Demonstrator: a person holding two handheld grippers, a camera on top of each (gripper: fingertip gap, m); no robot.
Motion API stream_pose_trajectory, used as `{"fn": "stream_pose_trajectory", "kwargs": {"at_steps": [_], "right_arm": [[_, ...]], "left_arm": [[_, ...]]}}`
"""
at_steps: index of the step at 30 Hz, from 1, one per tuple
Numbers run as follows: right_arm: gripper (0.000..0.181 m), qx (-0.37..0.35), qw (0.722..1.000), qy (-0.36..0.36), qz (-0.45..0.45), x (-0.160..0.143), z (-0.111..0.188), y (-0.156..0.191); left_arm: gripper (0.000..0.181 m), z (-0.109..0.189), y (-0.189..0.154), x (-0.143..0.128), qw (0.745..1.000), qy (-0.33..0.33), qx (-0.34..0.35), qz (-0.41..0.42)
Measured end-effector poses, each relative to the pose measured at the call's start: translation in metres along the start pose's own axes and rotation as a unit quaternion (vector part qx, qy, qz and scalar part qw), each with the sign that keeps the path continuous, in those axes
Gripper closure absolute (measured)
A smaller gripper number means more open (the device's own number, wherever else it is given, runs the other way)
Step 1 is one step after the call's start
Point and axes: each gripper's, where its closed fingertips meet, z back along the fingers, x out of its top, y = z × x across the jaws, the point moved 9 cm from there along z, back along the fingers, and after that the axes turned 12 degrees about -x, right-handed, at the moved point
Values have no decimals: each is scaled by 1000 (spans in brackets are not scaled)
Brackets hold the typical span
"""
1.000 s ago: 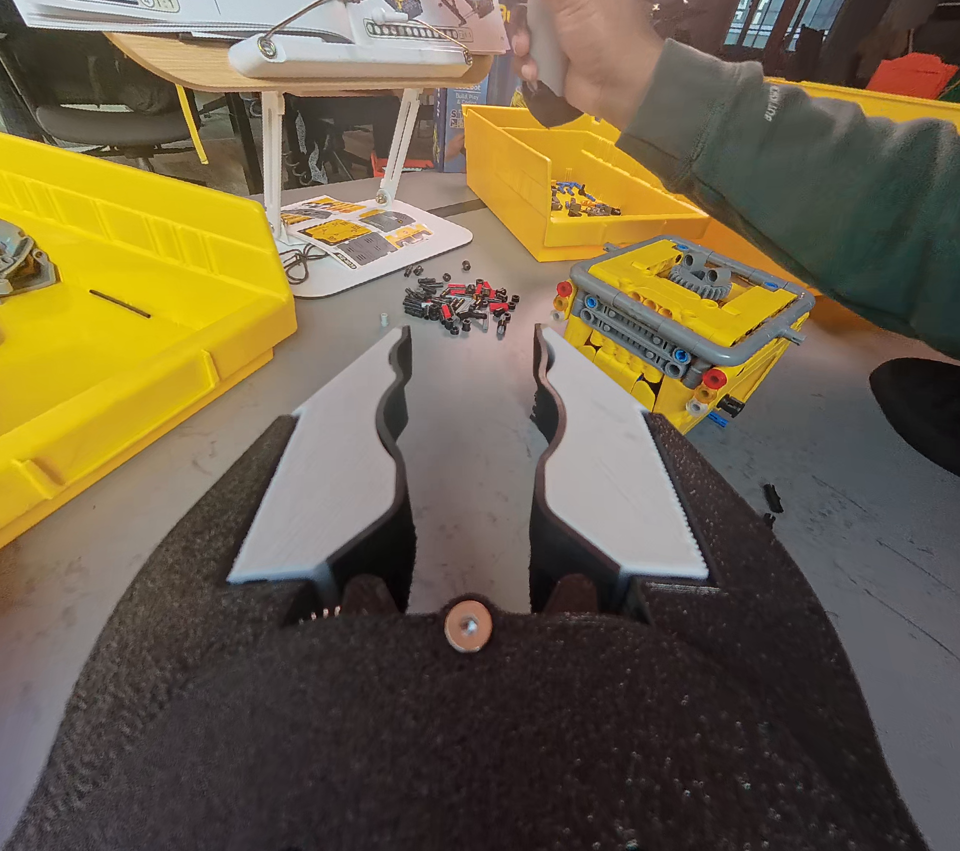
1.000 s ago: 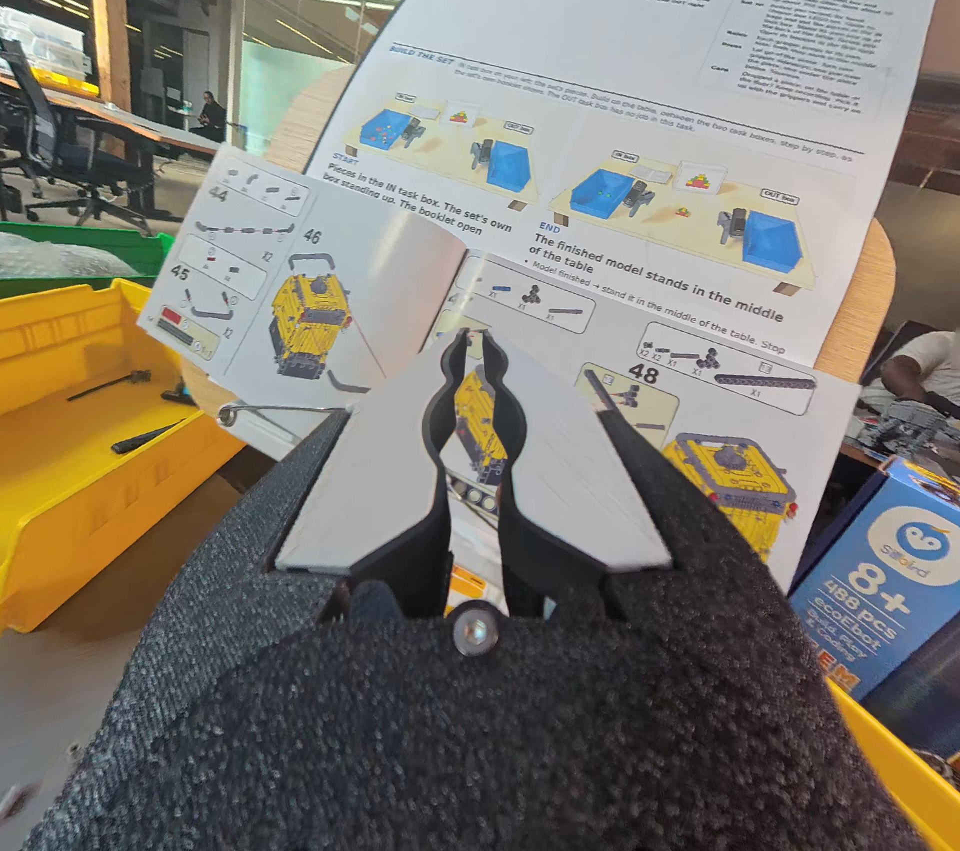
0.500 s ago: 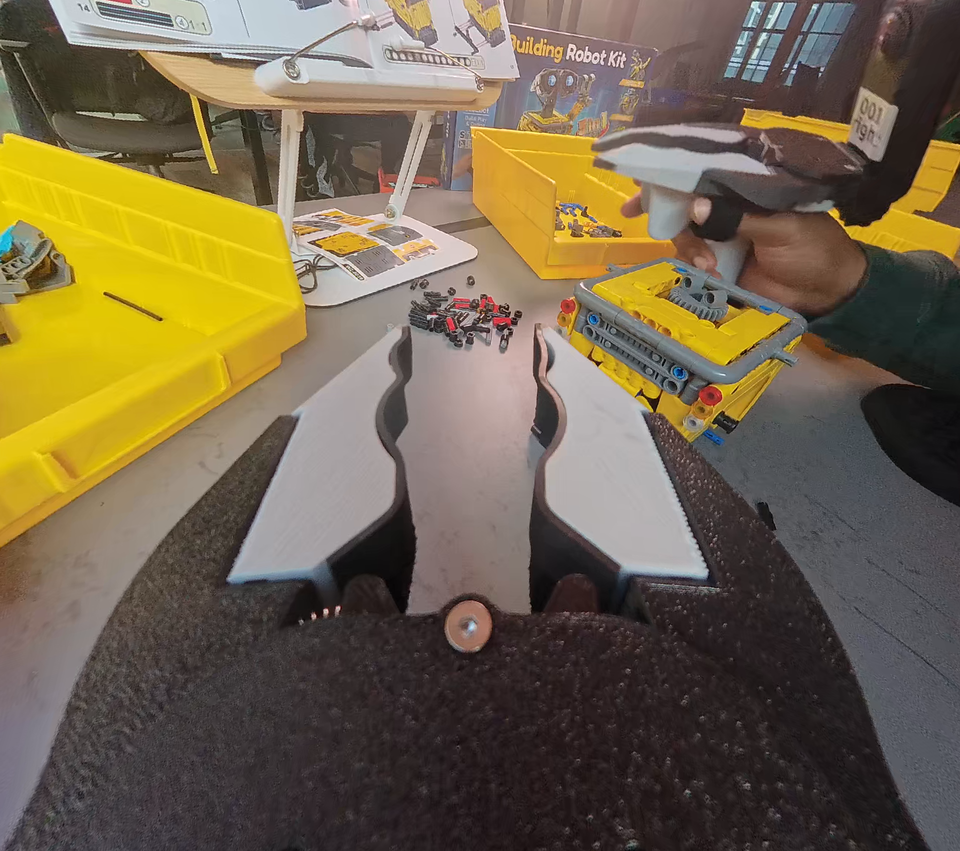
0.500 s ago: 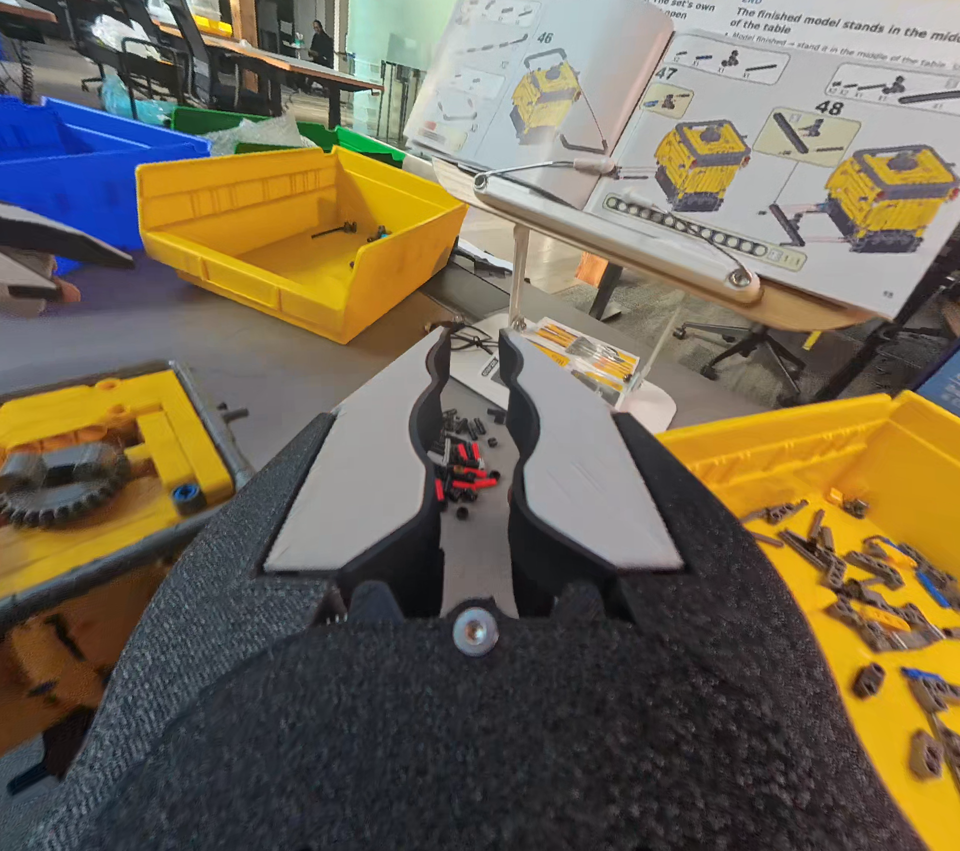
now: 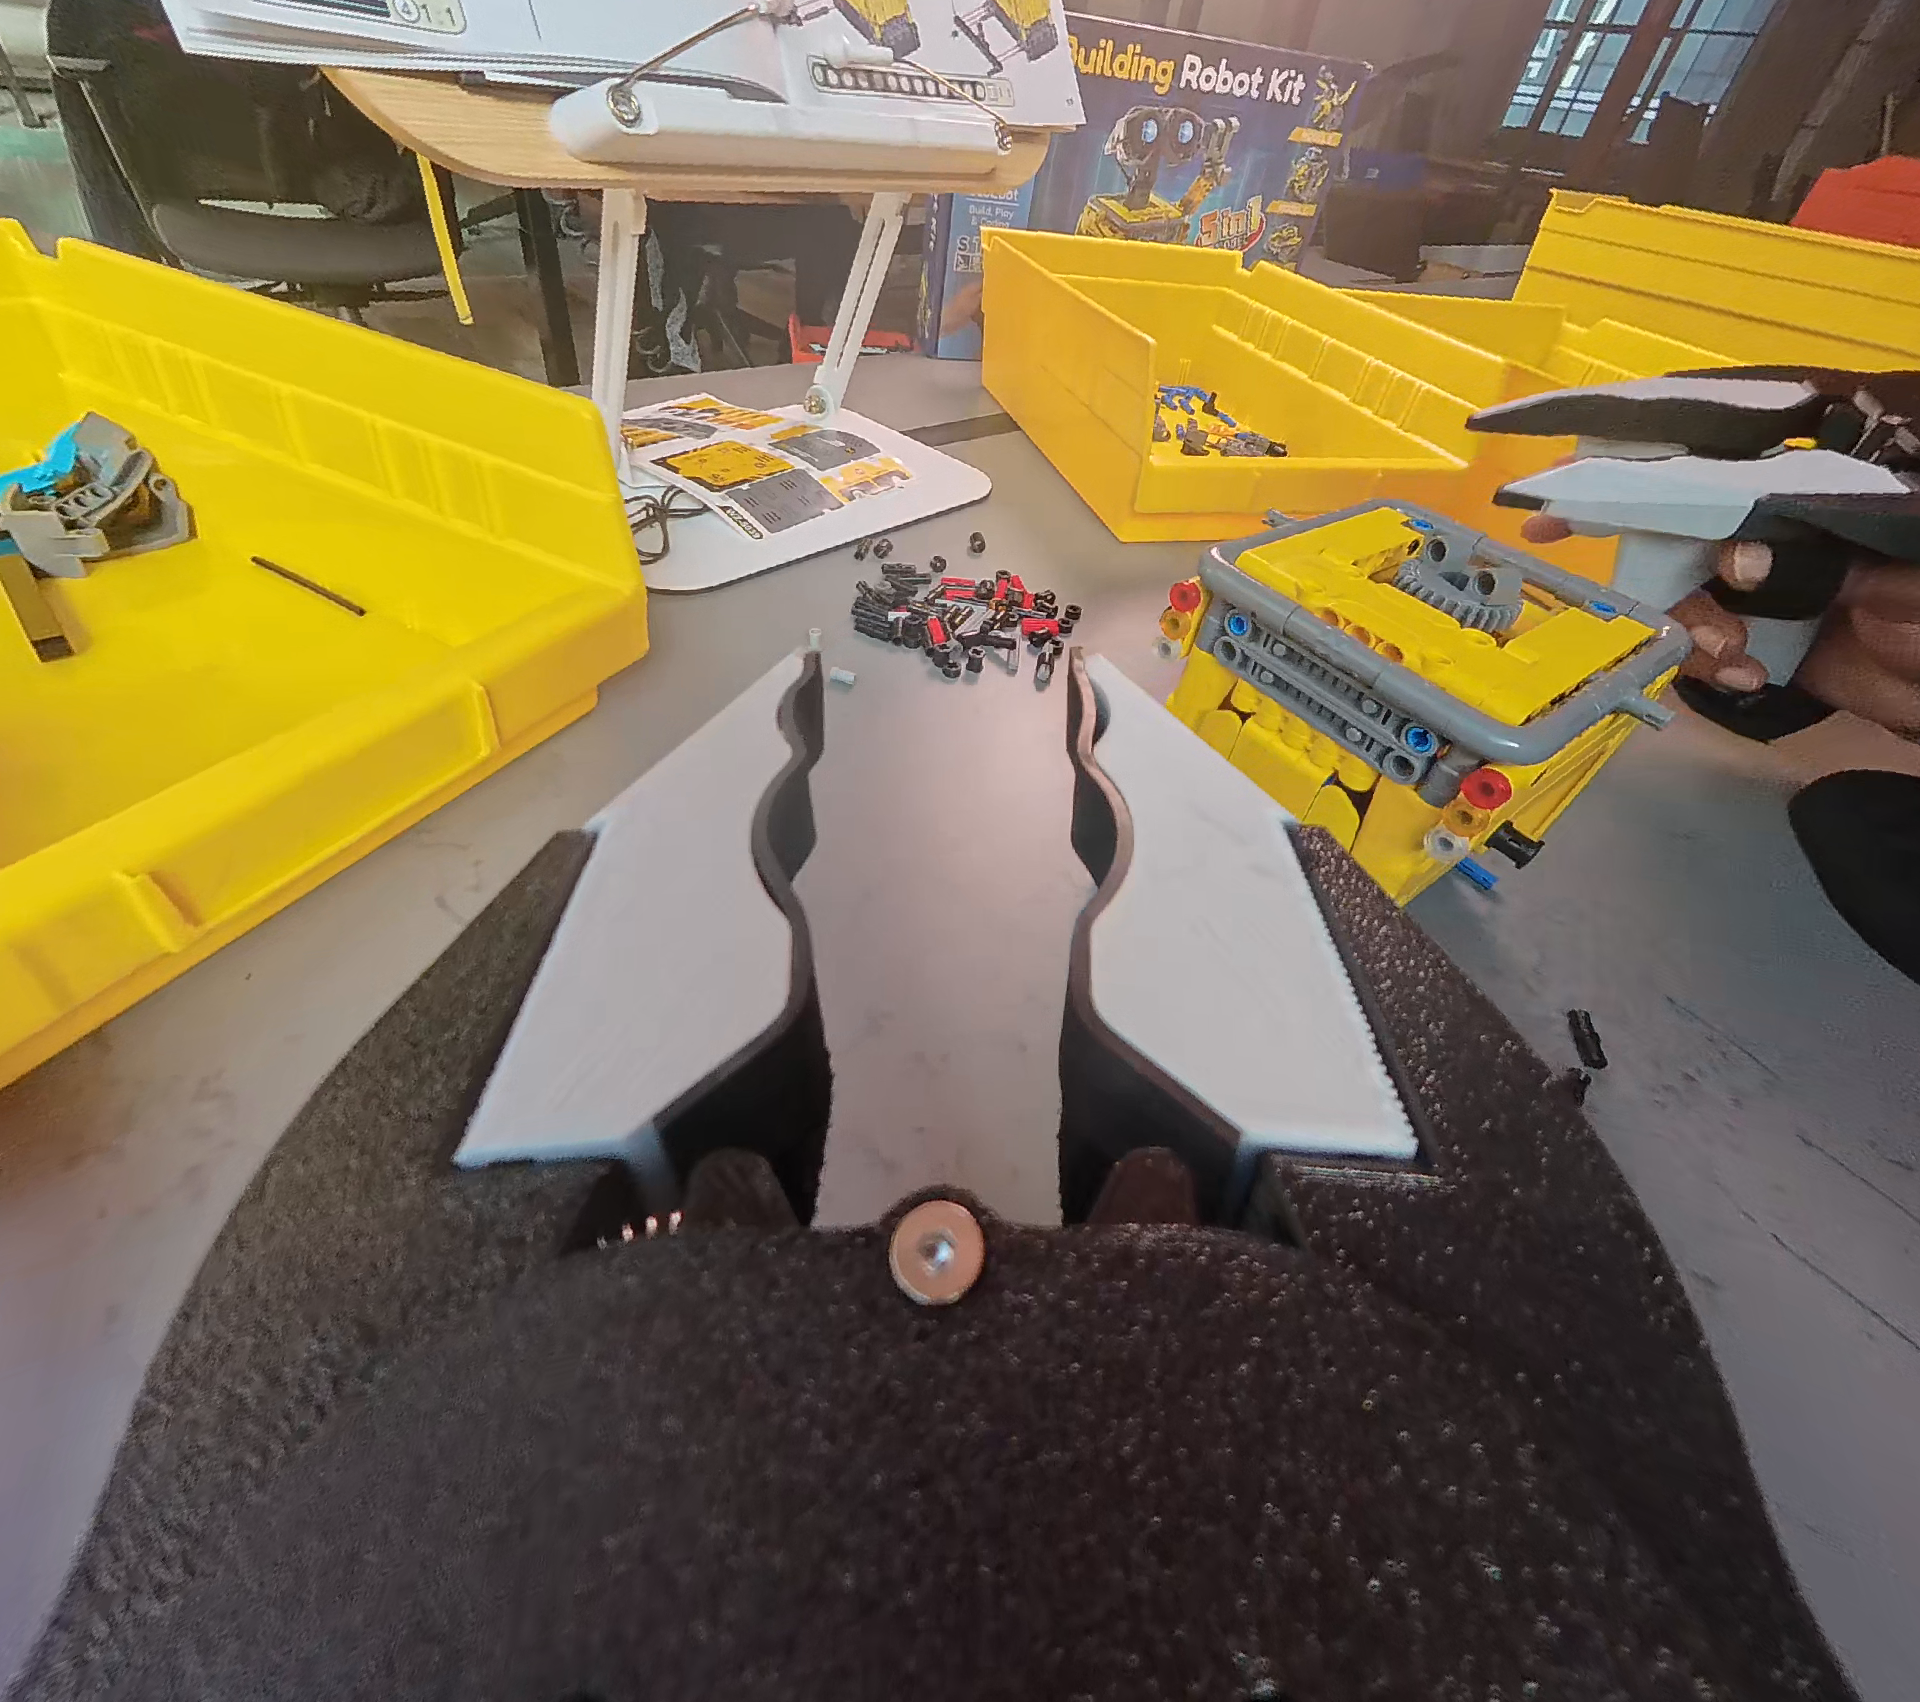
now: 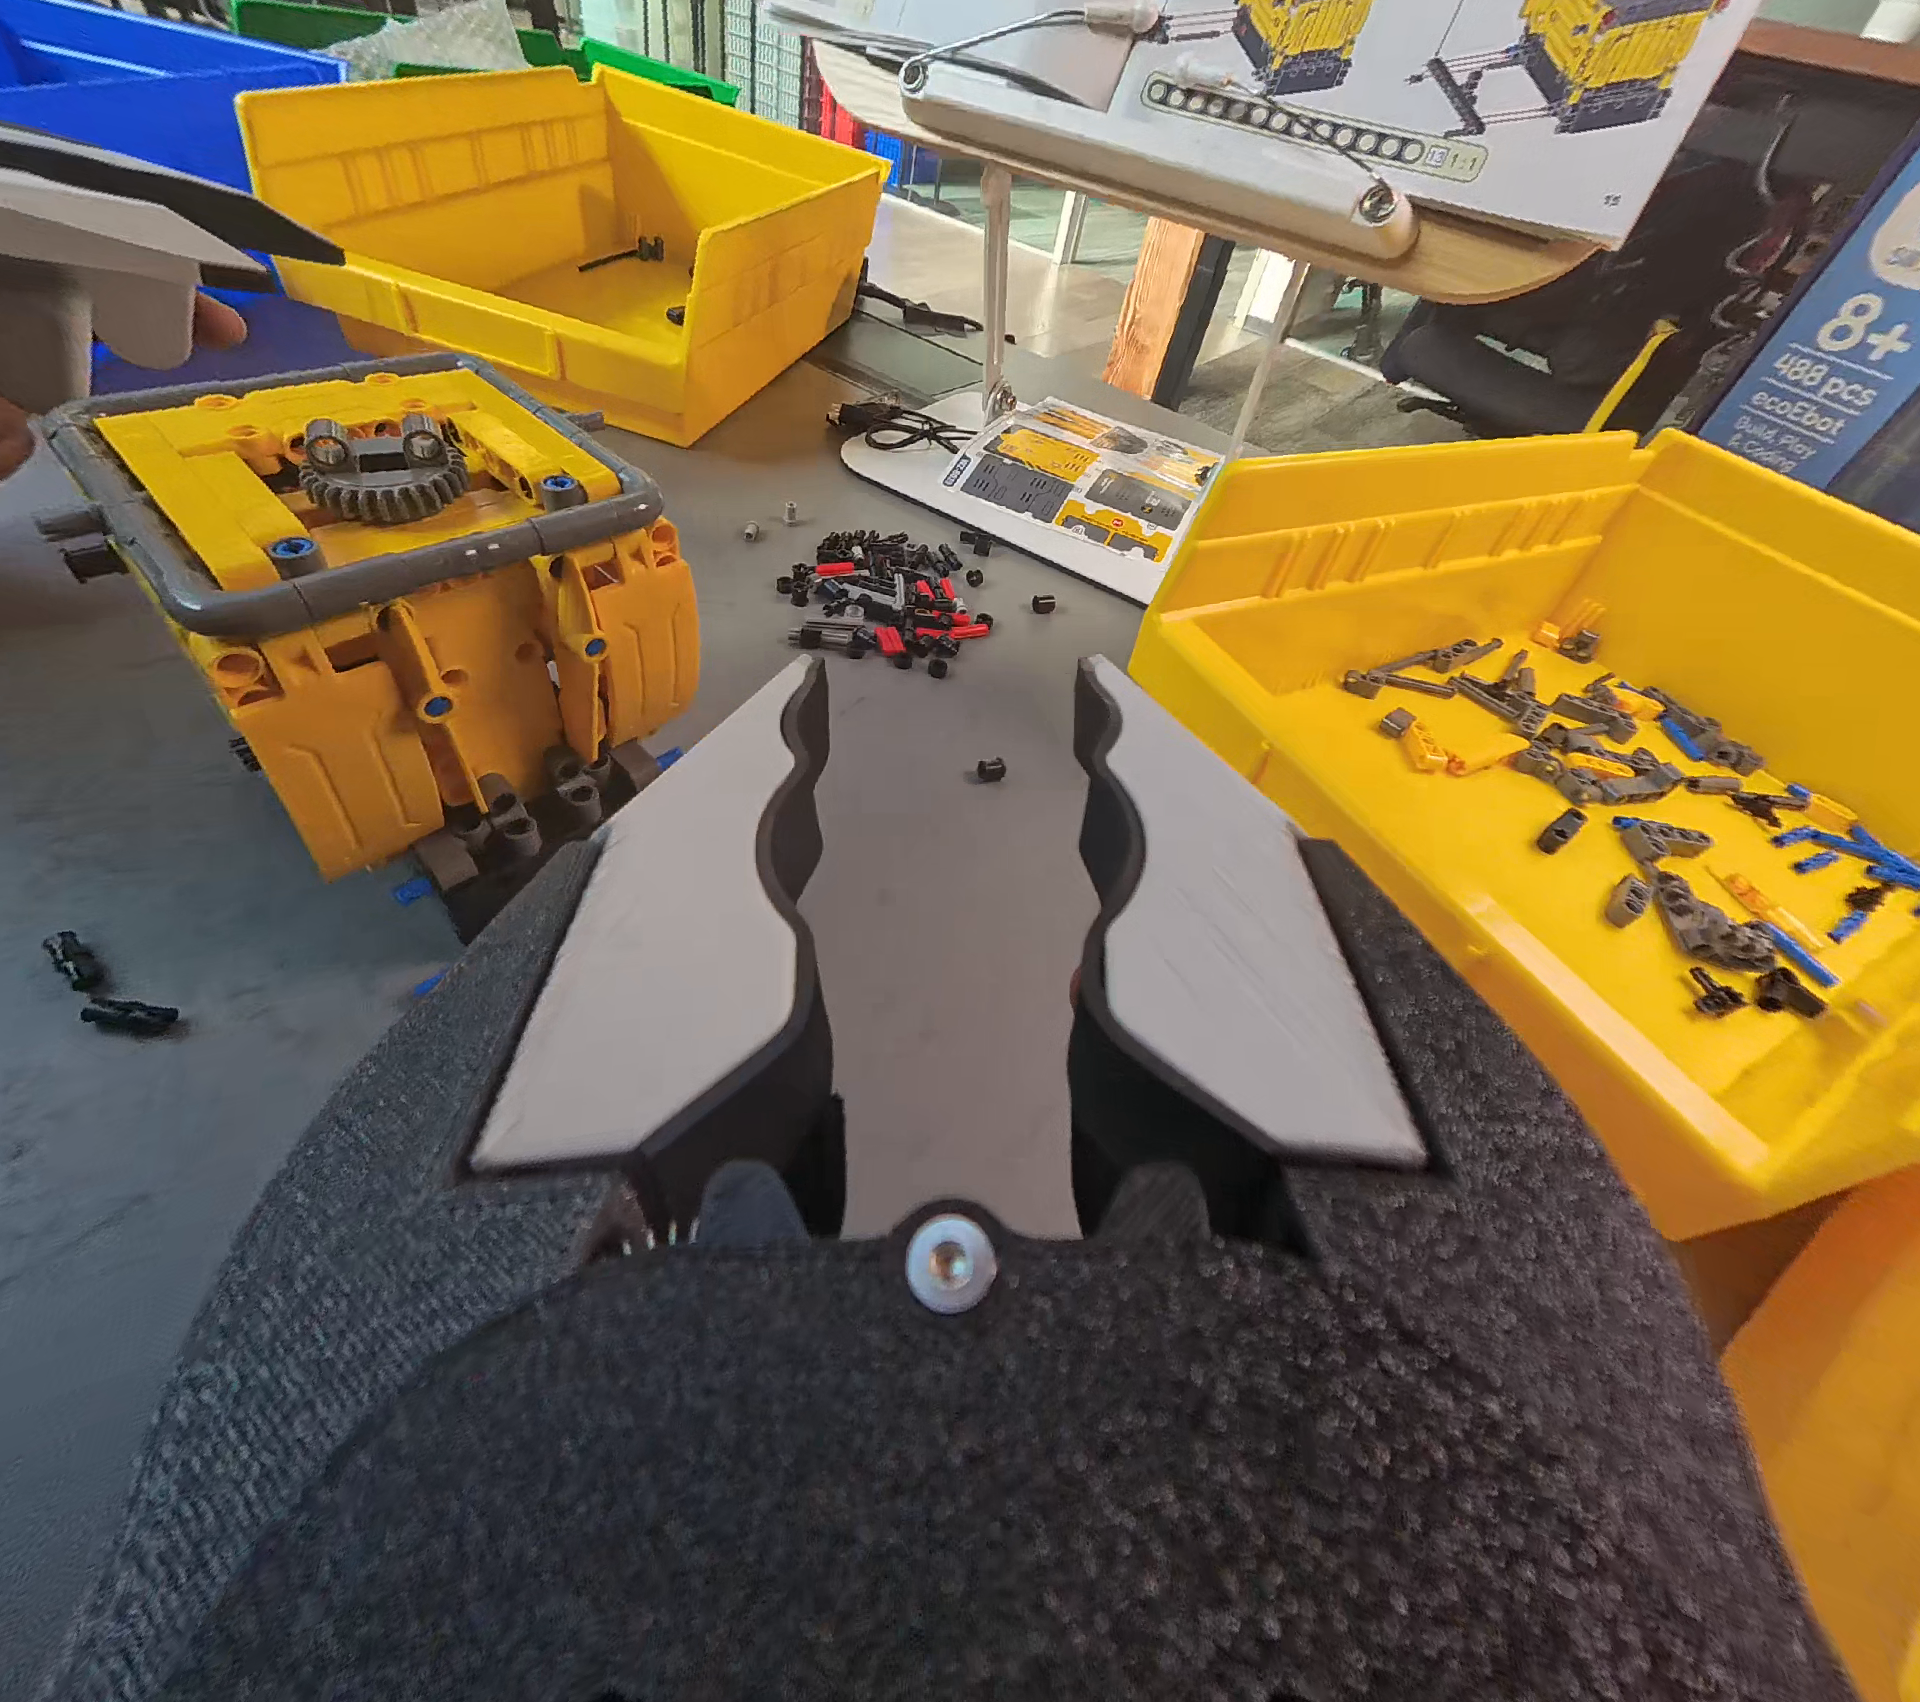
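Yellow block model [image 6: 395, 603] sits left of the empty, spread right gripper [image 6: 948, 686] and right of the equally empty, spread left gripper [image 5: 940, 686], a pile of small pins [image 6: 894, 598] just ahead.

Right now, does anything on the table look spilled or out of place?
Yes. A heap of small black and red pins lies loose on the table instead of in a yellow bin, and two stray black pins lie beside the yellow model.

Left gripper [image 5: 943, 686], fingers spread and empty, hovers over grey table [image 5: 935, 925] beside yellow brick model [image 5: 1413, 676]
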Motion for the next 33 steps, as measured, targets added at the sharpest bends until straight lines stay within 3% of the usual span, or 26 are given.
{"fn": "stream_pose_trajectory", "kwargs": {"at_steps": [8,15,18,21,24,27,30,33], "right_arm": [[145,-46,998,-37,-27,51,17,-48],[145,-167,984,-46,48,77,25,-103],[145,-206,977,-13,61,74,22,-128],[143,-212,973,64,69,57,13,-147],[143,-135,975,143,106,41,-8,-152],[149,-43,973,153,170,49,-45,-153],[153,54,960,195,192,51,-104,-158],[153,107,943,259,180,36,-169,-169]], "left_arm": [[135,-2,1,-1,1000,5,7,2],[135,-1,0,0,1000,2,4,1],[135,0,0,0,1000,1,3,2],[135,0,0,0,1000,1,4,3],[135,-1,0,-1,1000,4,4,5],[135,-3,0,-1,1000,7,1,5],[136,-4,-1,-2,1000,10,-2,5],[136,-3,-1,-1,1000,7,0,4]]}}
